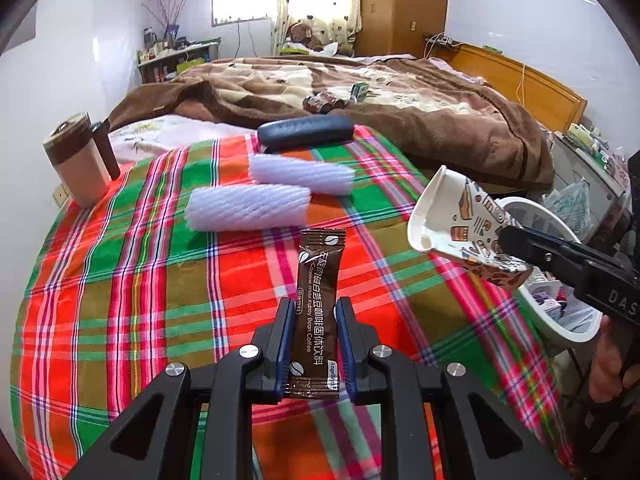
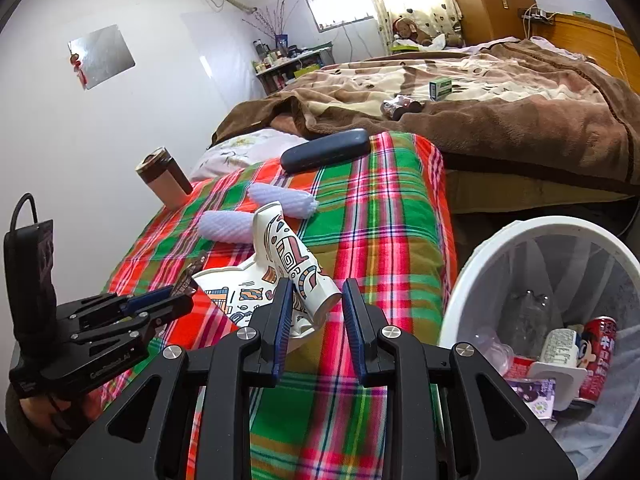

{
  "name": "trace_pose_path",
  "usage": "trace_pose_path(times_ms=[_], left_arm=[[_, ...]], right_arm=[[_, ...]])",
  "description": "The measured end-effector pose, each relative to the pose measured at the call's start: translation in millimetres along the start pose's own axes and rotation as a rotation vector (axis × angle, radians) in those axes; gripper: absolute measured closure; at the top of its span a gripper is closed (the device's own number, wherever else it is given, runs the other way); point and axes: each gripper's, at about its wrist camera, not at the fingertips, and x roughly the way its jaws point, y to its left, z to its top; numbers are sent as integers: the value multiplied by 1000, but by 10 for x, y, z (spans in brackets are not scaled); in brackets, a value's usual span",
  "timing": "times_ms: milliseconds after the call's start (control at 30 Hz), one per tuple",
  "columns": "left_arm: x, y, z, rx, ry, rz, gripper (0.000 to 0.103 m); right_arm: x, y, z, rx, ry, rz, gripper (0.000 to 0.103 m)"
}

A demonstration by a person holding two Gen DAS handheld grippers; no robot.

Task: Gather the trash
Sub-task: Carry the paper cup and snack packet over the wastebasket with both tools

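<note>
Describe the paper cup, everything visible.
The paper cup is white with a colourful cartoon print, crushed and creased, its rim bent out of round. It is lifted clear of the plaid cloth, lying tilted with its open mouth towards the left hand-held gripper side. The right hand-held gripper is shut on its base end; nothing else visibly touches it. Behind it in the left wrist view sits the white bin.

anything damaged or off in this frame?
The paper cup in the right gripper is crushed: rim folded flat, walls creased, held tilted beside the white bin. The coffee sachet stands upright only because the left gripper pinches it. Two foam sleeves lie loose on the plaid cloth.
</note>
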Motion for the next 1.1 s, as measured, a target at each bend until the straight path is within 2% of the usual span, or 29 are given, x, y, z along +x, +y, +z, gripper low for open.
trace_pose_path(times_ms=[400, 700, 1100], left_arm=[[-230, -356, 4, 31, -43, -32, 82], [-318, -830, 68, 73, -72, -82, 82], [-193, -1496, 175, 118, -66, -173, 82]], right_arm=[[-329, -220, 4, 42, -64, -35, 77], [-594, -524, -41, 76, -103, -106, 77], [-848, -997, -127, 163, -135, -200, 77]])
